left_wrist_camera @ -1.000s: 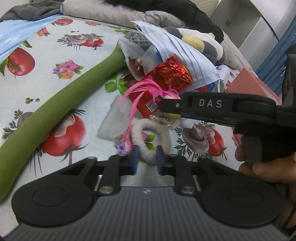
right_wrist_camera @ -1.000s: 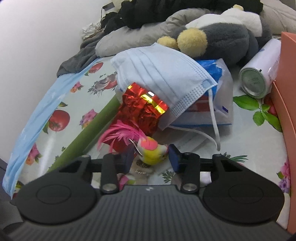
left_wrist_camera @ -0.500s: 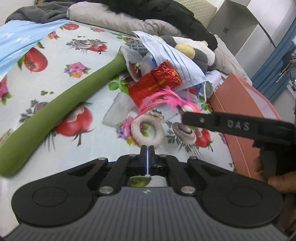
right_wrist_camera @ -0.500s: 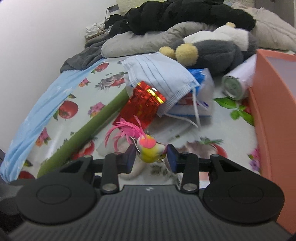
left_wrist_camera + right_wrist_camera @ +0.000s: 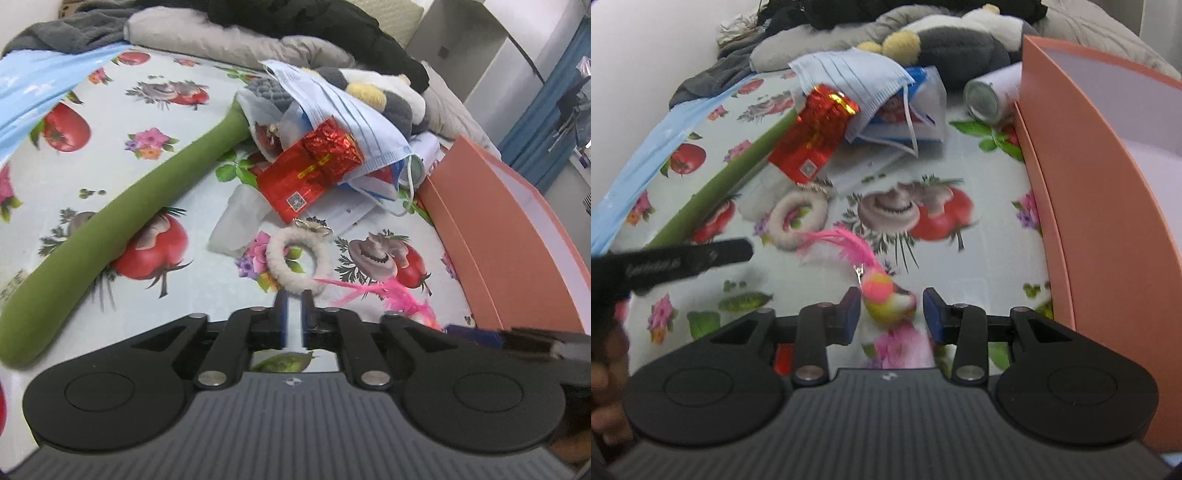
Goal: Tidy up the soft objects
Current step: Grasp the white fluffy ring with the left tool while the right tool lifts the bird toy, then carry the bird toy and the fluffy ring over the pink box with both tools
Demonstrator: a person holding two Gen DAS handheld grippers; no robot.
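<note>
A small pink and yellow feathered bird toy (image 5: 886, 301) sits between the jaws of my right gripper (image 5: 889, 312), which stand apart around it, above the flowered cloth. Its pink feathers show in the left wrist view (image 5: 391, 293). My left gripper (image 5: 294, 301) is nearly shut and empty, just short of a fluffy white ring (image 5: 297, 258), also seen in the right wrist view (image 5: 798, 218). A long green soft tube (image 5: 110, 221) lies at the left.
An orange box (image 5: 1082, 192) stands open at the right. A pile at the back holds a red foil packet (image 5: 314, 166), a blue face mask (image 5: 343, 110), a plush toy (image 5: 953, 44) and a can (image 5: 984, 99). Pillows and clothes lie behind.
My right gripper carried the bird toy away from the pile toward the orange box, and its jaws have opened. My left gripper shut and drew back from the white ring.
</note>
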